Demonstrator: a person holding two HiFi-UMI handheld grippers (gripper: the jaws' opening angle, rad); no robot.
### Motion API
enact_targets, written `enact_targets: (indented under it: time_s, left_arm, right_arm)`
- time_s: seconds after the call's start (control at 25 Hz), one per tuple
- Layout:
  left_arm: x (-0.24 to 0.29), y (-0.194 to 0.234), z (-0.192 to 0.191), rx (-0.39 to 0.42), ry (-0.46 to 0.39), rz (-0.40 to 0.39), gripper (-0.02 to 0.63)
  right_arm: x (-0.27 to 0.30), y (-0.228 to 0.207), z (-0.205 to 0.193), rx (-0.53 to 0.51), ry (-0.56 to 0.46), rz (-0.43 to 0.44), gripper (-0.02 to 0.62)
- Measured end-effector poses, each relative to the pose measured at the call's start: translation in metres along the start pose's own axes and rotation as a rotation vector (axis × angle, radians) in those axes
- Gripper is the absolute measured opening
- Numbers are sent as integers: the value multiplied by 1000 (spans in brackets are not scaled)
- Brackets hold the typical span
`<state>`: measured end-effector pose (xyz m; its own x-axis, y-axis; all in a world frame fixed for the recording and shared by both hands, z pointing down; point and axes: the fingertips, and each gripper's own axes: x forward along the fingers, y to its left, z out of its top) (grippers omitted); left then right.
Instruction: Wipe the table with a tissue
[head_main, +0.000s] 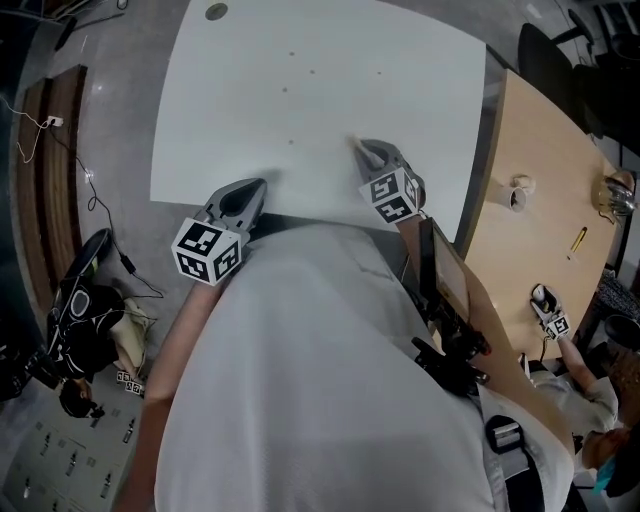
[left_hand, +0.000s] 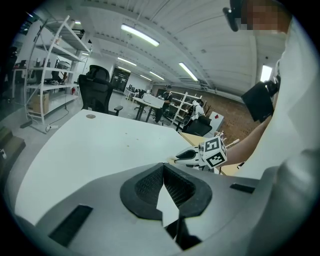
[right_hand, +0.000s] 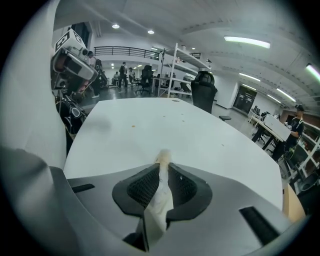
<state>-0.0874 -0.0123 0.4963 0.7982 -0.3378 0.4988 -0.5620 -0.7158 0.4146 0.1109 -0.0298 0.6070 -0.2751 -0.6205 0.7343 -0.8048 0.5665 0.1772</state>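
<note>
A white surface (head_main: 300, 60), dotted with small brown specks (head_main: 312, 72), stands on a grey floor (head_main: 120, 120), with a wooden table (head_main: 530, 260) just beside it. The room is an open workshop with a black office chair (left_hand: 97, 90), a shelving rack (left_hand: 50, 75) and ceiling strip lights (left_hand: 140, 35).

Both tongs slant down over the surface's near part. The left tongs (left_hand: 163, 166) are closed on nothing. The right tongs (right_hand: 163, 167) pinch a rolled tissue (right_hand: 161, 192), whose tip pokes out toward the surface.

Each carries a marker cube (head_main: 207, 250) with black-and-white squares.
</note>
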Motion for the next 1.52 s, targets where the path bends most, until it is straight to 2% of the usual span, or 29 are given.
enact_targets:
  time_s: [0.48,0.72,1.16,1.28,1.44,1.52]
  left_arm:
    - [-26,40,4,-6,-20,-1,6]
    - [-28,42,10,-25,-37,9,6]
    - [-30,42,5,-57,-66,26,6]
    - [-43,54,0,-69,-79,30,6]
    - [-54,66,-2,-77,-88,47,6]
    - [-58,69,-2,-82,-91,60,6]
  right_arm:
    - [9,47,16,15,22,113,58]
    - [-5,56,11,125,51,227,58]
    - [1,39,47,127,-13,214,60]
    - [12,38,65,203,-38,186,60]
    - [28,17,76,431,-87,141,60]
    - [33,14,82,443,-81,138,60]
